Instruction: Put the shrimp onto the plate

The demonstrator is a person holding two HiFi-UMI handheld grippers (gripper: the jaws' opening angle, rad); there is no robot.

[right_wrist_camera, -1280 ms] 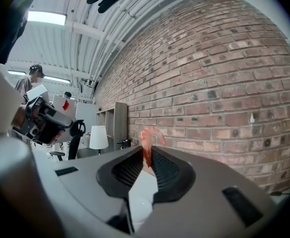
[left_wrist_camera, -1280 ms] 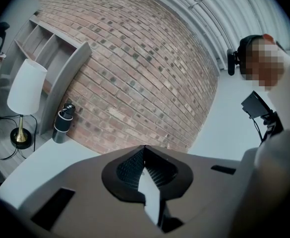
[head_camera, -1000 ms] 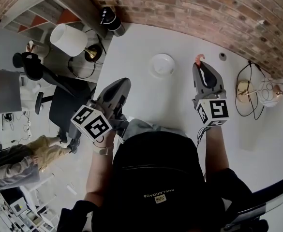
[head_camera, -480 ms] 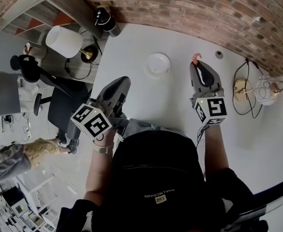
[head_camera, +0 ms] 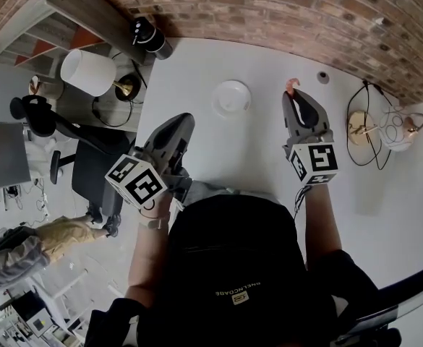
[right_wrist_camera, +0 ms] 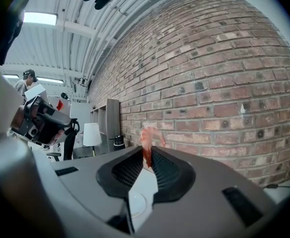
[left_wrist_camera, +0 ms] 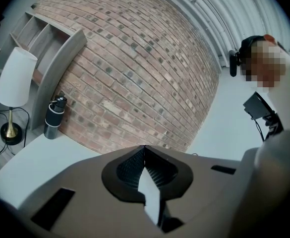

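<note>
- Pink-orange shrimp (right_wrist_camera: 145,143) is pinched in the right gripper (right_wrist_camera: 147,155). Jaws are clamped narrow on its lower end, and the rest sticks up past the tips w/ the brick wall (right_wrist_camera: 209,83) behind it.
- Head view: same shrimp (head_camera: 293,85) pokes out beyond the right gripper (head_camera: 293,95) toward the wall. It's off the plate, held to the plate's right.
- White plate (head_camera: 231,97) sits on the white table (head_camera: 254,150), round, nothing on it. It's near the far edge and clearly apart from the shrimp.
- Left gripper (head_camera: 184,121) hangs at the table's left edge, closer to the person than the plate is. Its marker cube faces the camera.
- Left gripper view: jaw tips of the left gripper (left_wrist_camera: 145,148) meet, nothing between them, only white table showing thru the slit below.
- Small dark round obj (head_camera: 322,77) lies on the table just right of the shrimp, near the wall.
- Further right there's a loop of black cable (head_camera: 363,132) w/ a gold-coloured piece inside it.
- Black bottle (head_camera: 150,37) stands at the table's far-left corner. It shows in the left gripper view too, bottle (left_wrist_camera: 53,118) against the bricks.
- Off the table, left: white-shade lamp (head_camera: 88,72) on a gold base, then a black office chair (head_camera: 95,172).
</note>
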